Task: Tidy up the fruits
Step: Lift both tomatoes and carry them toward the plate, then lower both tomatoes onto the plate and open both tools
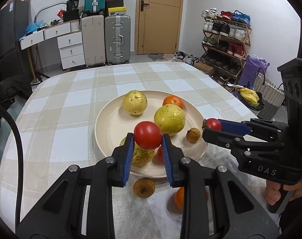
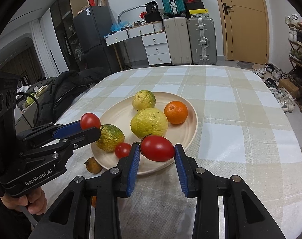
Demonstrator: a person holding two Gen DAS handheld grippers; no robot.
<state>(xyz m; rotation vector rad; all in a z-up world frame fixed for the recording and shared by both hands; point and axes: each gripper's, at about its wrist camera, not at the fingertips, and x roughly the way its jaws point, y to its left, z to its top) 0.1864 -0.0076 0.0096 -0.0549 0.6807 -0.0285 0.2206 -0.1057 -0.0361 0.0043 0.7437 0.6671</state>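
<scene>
A cream plate [image 1: 109, 125] [image 2: 190, 123] on the checked tablecloth holds three yellow-green guavas [image 1: 169, 119] [image 2: 149, 121], an orange [image 1: 173, 102] [image 2: 176, 112], a small red tomato [image 2: 122, 149] and a small brown fruit [image 1: 193, 135]. My left gripper [image 1: 148, 138] [image 2: 91, 128] is shut on a round red tomato [image 1: 148, 134] [image 2: 90, 120] above the plate's near rim. My right gripper [image 2: 157, 149] [image 1: 207, 128] is shut on an oval red tomato [image 2: 157, 148] [image 1: 213, 123] above the plate's right rim.
On the cloth in front of the plate lie a brown fruit [image 1: 144, 187] [image 2: 93, 165] and an orange [image 1: 180, 198], the orange partly behind my left finger. Suitcases [image 1: 117, 38], drawers and a door stand behind the table; a shoe rack [image 1: 226, 39] is at right.
</scene>
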